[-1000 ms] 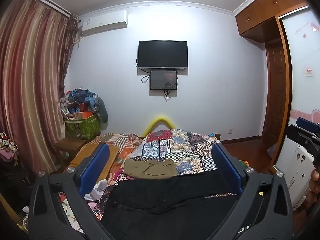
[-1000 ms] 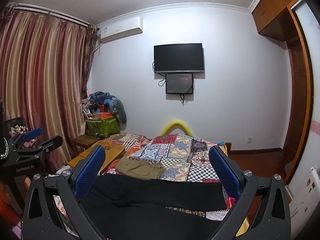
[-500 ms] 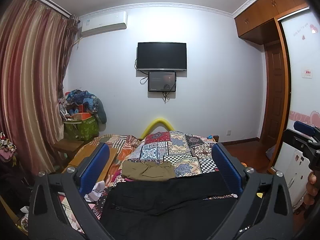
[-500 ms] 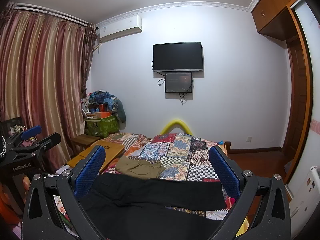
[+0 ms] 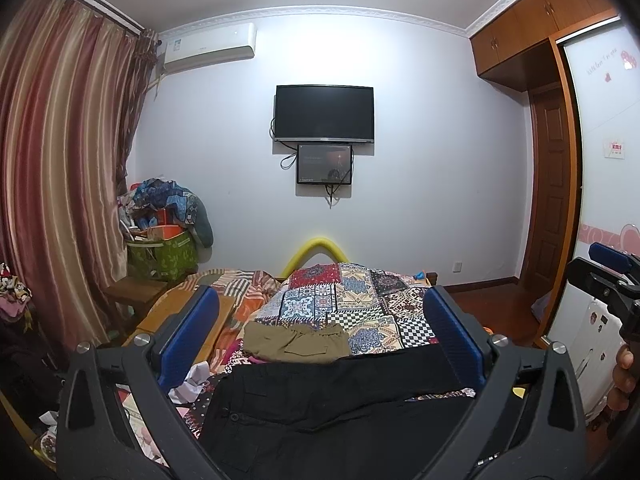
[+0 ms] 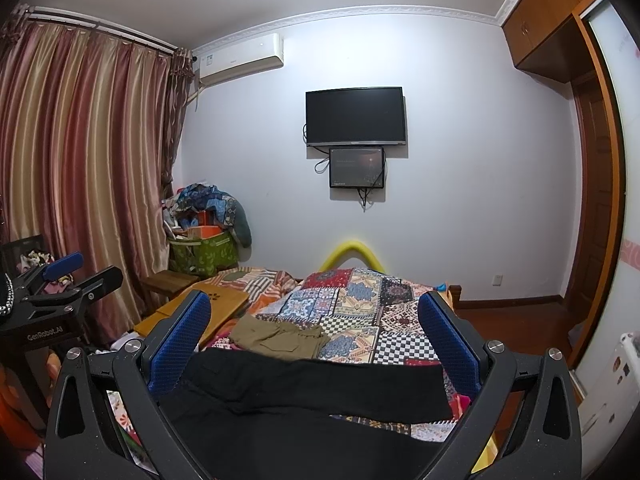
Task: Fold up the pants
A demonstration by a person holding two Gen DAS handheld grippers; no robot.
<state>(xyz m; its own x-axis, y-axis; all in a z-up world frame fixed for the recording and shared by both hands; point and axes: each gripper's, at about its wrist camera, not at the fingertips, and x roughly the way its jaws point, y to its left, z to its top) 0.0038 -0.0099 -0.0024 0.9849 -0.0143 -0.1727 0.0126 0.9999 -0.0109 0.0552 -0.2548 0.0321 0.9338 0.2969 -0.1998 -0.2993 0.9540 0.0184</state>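
Black pants (image 5: 340, 408) lie spread flat across the near end of the bed; they also show in the right wrist view (image 6: 312, 400). My left gripper (image 5: 320, 320) is open and empty, held above the pants and level with the room. My right gripper (image 6: 314, 316) is open and empty, also above the pants. Each gripper shows at the edge of the other's view: the right one (image 5: 608, 276) and the left one (image 6: 64, 280). Folded olive-green pants (image 5: 296, 342) lie further up the bed, also seen in the right wrist view (image 6: 278, 338).
The bed has a colourful patchwork cover (image 5: 344, 300). A wooden lap desk (image 6: 200, 312) lies on its left side. A green bag piled with clothes (image 5: 164, 248) stands by the curtain (image 5: 60, 184). A white appliance (image 5: 592, 344) and a wooden door (image 5: 552, 208) are at the right.
Both grippers have tilted up slightly, so the room sits a little lower in both views. The pants have not moved and both grippers stay open.
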